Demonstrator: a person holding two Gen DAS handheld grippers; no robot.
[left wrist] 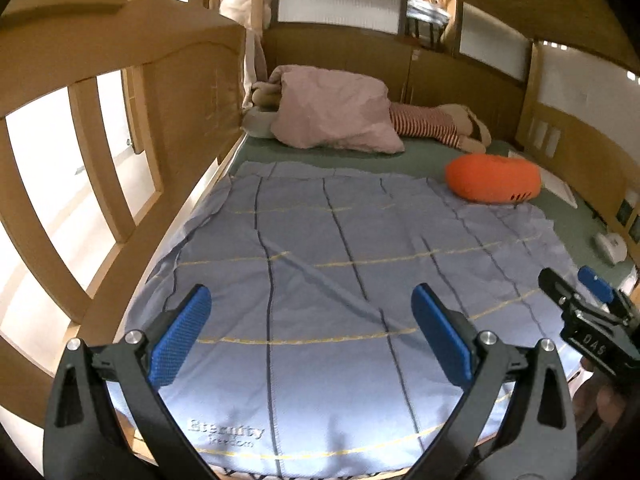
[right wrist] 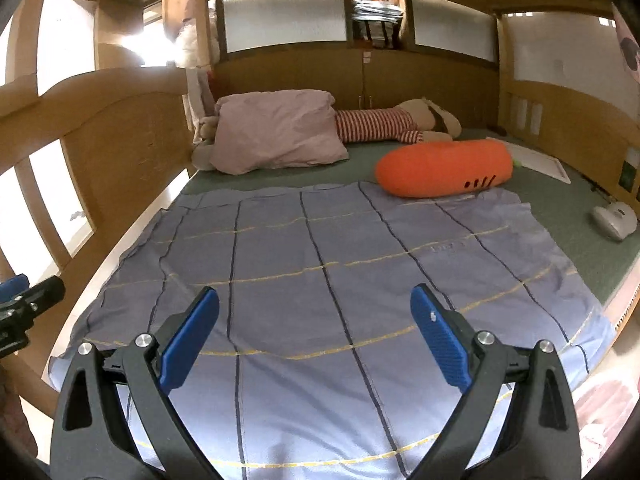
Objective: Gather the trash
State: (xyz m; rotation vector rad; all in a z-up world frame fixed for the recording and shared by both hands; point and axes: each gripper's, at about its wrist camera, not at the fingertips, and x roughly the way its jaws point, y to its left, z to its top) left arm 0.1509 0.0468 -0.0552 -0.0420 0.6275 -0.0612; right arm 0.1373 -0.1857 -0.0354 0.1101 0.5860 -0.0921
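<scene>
Both my left gripper (left wrist: 311, 334) and right gripper (right wrist: 315, 336) hover over the blue blanket (left wrist: 340, 280) on the bed, jaws spread wide and holding nothing. No trash is plain to me here; the white object (right wrist: 614, 220) by the right edge is too small to tell. I should scan slowly along the edges before reaching.

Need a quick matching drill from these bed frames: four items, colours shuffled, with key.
Items:
1 pillow
2 carrot cushion
3 blanket
4 sheet

Colours:
A green
B blue with dark and yellow lines
C pink
D orange

Pairs: 1-C, 2-D, 3-B, 4-A
</scene>
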